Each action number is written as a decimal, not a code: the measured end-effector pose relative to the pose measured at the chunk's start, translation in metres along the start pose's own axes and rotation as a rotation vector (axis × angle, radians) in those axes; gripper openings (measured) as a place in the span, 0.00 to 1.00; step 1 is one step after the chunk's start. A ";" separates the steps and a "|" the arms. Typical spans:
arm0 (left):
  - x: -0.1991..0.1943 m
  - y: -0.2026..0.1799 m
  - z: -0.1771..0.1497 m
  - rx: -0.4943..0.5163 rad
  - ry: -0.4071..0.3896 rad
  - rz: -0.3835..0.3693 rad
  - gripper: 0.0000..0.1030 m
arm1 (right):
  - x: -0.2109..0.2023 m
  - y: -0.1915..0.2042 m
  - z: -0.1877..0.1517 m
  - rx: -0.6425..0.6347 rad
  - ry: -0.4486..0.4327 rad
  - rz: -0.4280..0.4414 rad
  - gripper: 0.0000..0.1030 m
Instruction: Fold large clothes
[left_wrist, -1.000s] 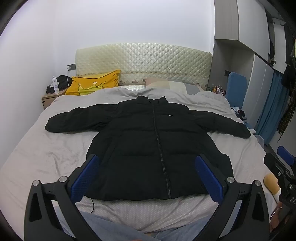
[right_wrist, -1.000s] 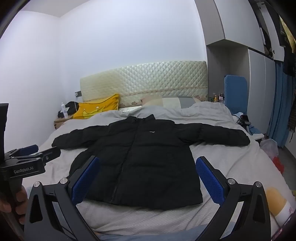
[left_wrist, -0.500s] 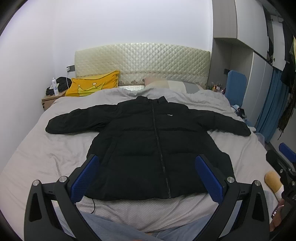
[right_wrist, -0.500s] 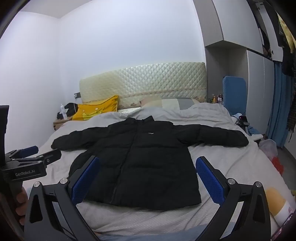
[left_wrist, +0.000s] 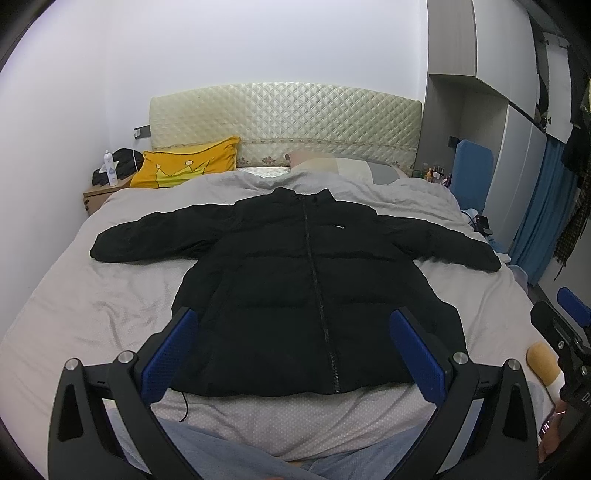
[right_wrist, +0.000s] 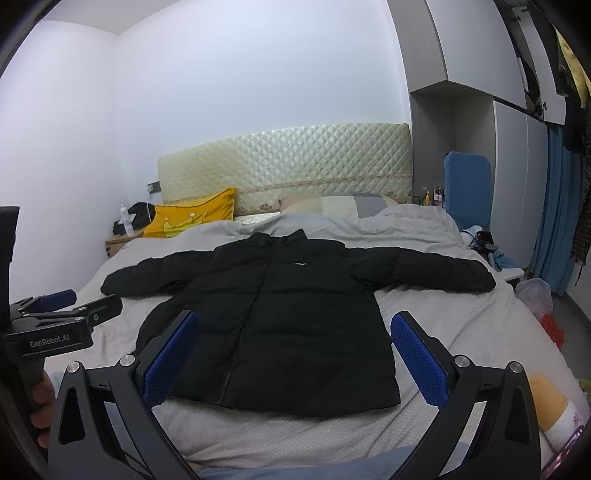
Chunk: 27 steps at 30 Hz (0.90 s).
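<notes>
- A black puffer jacket (left_wrist: 314, 288) lies flat, zipped, sleeves outstretched, across the middle of the bed (left_wrist: 92, 310).
- My left tool (left_wrist: 295, 354) hovers over the jacket's near hem, fingers spread wide, gripping nothing.
- My right tool (right_wrist: 295, 354) does likewise, also spread and empty.
- A yellow pillow (left_wrist: 184, 168) rests far left against the headboard (left_wrist: 284, 110).

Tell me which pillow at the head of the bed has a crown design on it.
The yellow pillow, on the left beside the nightstand. The other pillow, further right, is pale beige and grey with no crown visible.
</notes>
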<state>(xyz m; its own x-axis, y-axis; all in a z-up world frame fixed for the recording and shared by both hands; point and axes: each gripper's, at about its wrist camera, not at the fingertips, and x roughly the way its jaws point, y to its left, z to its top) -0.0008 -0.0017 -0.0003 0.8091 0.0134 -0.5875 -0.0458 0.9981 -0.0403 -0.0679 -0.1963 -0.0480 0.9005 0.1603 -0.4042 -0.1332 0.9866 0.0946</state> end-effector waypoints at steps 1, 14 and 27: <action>0.000 0.001 0.000 -0.003 0.002 -0.002 1.00 | 0.000 0.000 0.000 0.002 0.001 0.001 1.00; 0.000 0.001 -0.002 -0.001 -0.005 0.014 1.00 | 0.001 -0.002 -0.001 0.007 0.001 0.004 1.00; 0.002 0.001 -0.003 -0.010 -0.006 0.020 1.00 | 0.001 -0.007 0.000 0.022 0.005 0.006 1.00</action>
<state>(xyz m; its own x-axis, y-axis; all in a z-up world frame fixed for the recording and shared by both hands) -0.0010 -0.0008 -0.0042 0.8113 0.0338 -0.5836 -0.0679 0.9970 -0.0366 -0.0656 -0.2027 -0.0491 0.8976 0.1662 -0.4084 -0.1292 0.9847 0.1169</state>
